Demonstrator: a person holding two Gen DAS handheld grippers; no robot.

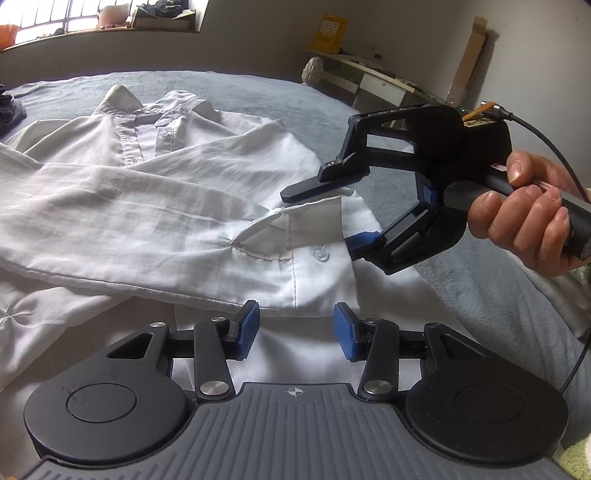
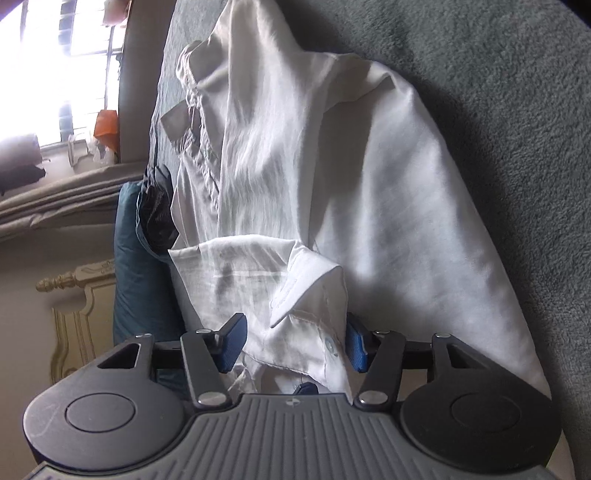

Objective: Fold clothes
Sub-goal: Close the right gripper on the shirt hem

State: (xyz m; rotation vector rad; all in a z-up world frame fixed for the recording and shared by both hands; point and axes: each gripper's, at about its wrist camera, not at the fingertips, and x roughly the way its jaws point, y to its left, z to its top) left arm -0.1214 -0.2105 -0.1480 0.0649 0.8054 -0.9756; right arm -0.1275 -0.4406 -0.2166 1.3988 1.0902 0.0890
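A white long-sleeved shirt [image 1: 177, 155] lies spread on a grey bed cover [image 1: 480, 295], collar toward the far side, with one sleeve folded across its front. The sleeve's buttoned cuff [image 1: 310, 236] lies at the near right. My right gripper [image 1: 319, 218], held by a hand [image 1: 524, 218], straddles that cuff. In the right wrist view the cuff [image 2: 306, 321] sits between the blue pads [image 2: 356, 349] of the right gripper [image 2: 294, 345], against one pad and barely apart from the other. My left gripper [image 1: 296, 332] hovers open just short of the cuff, nothing between its pads.
A dark garment [image 1: 9, 109] lies at the bed's far left. A low desk [image 1: 369, 77] with a yellow box [image 1: 328, 33] stands beyond the bed on the right. A blue pillow [image 2: 144, 266] and a headboard [image 2: 77, 295] show in the right wrist view.
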